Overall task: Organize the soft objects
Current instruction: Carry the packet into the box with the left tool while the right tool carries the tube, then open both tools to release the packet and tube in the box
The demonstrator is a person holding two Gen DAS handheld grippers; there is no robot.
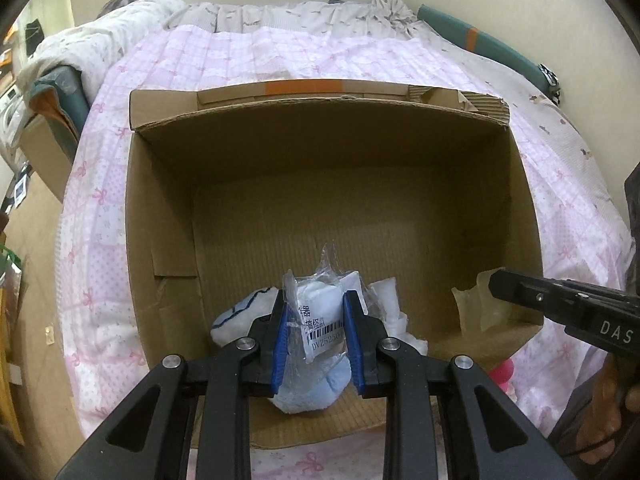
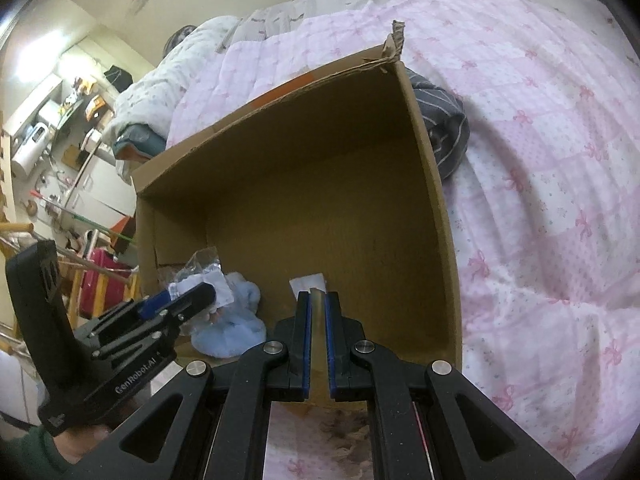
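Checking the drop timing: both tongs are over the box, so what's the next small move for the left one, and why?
Probably open the left tongs and let go. They are clamped on the bagged plush toy, which is already down inside the cardboard box, low near the floor by the near wall. The right tongs are shut on a thin pale piece, off to the side, so nothing seems to block a release.

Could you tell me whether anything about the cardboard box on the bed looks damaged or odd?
Yes. The cardboard box is torn at its far right corner, where the flap is ragged and the corrugated layer is exposed; the right wrist view shows the same frayed corner. A small tear also marks the left inner wall.
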